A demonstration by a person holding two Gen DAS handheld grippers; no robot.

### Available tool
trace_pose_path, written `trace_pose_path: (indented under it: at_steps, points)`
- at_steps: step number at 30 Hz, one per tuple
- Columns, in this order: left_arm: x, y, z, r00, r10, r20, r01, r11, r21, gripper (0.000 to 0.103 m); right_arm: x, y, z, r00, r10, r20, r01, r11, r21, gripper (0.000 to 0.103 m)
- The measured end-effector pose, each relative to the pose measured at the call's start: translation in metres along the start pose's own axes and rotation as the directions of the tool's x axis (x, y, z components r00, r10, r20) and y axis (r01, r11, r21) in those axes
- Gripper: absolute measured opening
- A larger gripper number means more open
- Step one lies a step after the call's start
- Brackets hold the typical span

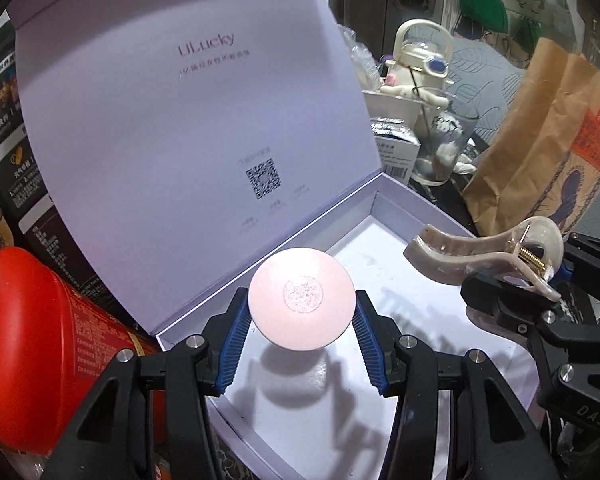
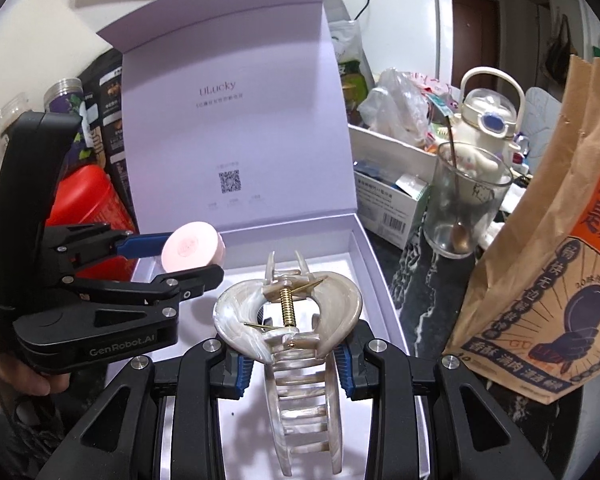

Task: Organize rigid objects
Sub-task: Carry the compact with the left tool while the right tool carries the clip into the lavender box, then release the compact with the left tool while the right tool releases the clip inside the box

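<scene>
My left gripper (image 1: 302,318) is shut on a round pink case (image 1: 302,298) and holds it above the white floor of the open lavender box (image 1: 404,200). From the right wrist view the left gripper (image 2: 192,254) and the pink case (image 2: 192,246) hang over the box's left part. My right gripper (image 2: 296,368) is shut on a pearly beige hair claw clip (image 2: 288,320), held over the box's (image 2: 374,264) near end. In the left wrist view the clip (image 1: 484,256) and right gripper (image 1: 540,292) sit over the box's right side.
The box lid (image 2: 236,100) stands upright behind. A red container (image 1: 28,344) and dark packets lie left. A brown paper bag (image 2: 548,240), a glass with a spoon (image 2: 464,208), a cream kettle-shaped bottle (image 2: 492,120) and small cartons stand right of the box.
</scene>
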State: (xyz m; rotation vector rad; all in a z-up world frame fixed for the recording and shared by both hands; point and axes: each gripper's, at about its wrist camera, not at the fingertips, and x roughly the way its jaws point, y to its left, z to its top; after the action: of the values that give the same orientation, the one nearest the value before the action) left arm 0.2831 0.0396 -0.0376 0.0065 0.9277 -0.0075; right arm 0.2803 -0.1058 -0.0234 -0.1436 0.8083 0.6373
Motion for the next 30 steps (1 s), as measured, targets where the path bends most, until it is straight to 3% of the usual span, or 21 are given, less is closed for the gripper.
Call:
trace_pose_path:
  at_steps: [5,11,21,26,28,29,30]
  points:
    - [0.001,0.0,-0.002,1.0,-0.029,0.011,0.03,1.0,-0.008,0.05,0.003,0.004,0.001,1.0,-0.02,0.003,0.02,1.0,-0.012,0.034]
    - [0.01,-0.003,-0.002,1.0,-0.005,-0.031,0.005,1.0,0.01,0.05,0.009,0.003,-0.005,0.999,-0.041,-0.021,0.041,0.999,-0.015,0.034]
    - [0.018,-0.006,-0.009,0.997,-0.024,-0.075,0.025,0.999,0.019,0.05,0.019,-0.003,-0.017,0.997,-0.055,-0.061,0.055,0.998,-0.006,0.034]
    - [0.022,-0.004,-0.012,0.995,-0.027,-0.097,0.029,0.999,0.02,0.05,0.023,-0.007,-0.021,0.994,-0.07,-0.082,0.07,0.998,0.006,0.048]
    - [0.023,-0.004,-0.013,0.993,-0.033,-0.109,0.036,0.999,0.024,0.051,0.022,-0.008,-0.022,0.994,-0.066,-0.084,0.067,0.998,0.011,0.058]
    - [0.023,-0.004,-0.013,0.993,-0.033,-0.11,0.036,0.999,0.023,0.051,0.022,-0.008,-0.022,0.994,-0.069,-0.083,0.071,0.997,0.013,0.068]
    - [0.023,-0.004,-0.013,0.993,-0.032,-0.109,0.035,0.999,0.022,0.051,0.021,-0.009,-0.022,0.994,-0.071,-0.083,0.073,0.997,0.015,0.07]
